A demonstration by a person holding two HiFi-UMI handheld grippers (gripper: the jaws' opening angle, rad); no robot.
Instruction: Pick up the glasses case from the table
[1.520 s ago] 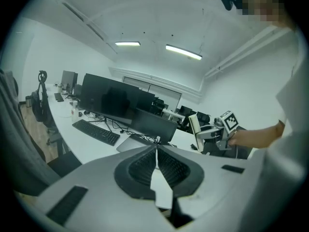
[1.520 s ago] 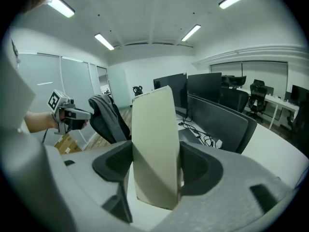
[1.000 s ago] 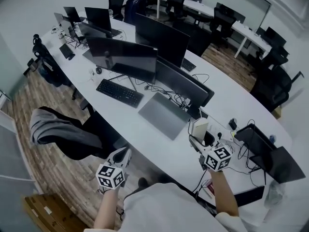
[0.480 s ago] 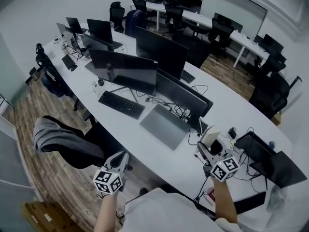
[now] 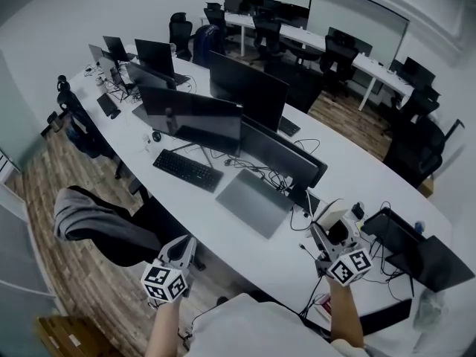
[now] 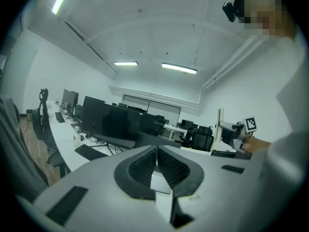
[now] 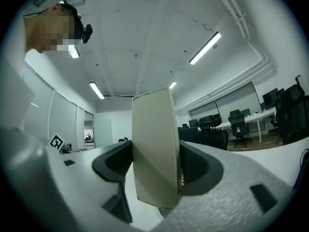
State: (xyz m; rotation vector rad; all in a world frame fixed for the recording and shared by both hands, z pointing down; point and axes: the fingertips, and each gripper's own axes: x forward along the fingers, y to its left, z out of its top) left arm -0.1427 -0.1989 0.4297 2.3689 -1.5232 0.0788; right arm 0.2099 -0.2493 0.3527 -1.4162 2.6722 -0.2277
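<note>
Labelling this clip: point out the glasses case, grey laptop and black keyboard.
glasses case (image 7: pixel 154 146), right gripper view, middle of its cream shell.
grey laptop (image 5: pixel 253 201), head view, centre of closed lid.
black keyboard (image 5: pixel 188 170), head view, middle keys.

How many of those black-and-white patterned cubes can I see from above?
2. One cube sits on the left gripper near the chair; the other cube on the right gripper, above the desk. None seems hidden.
</note>
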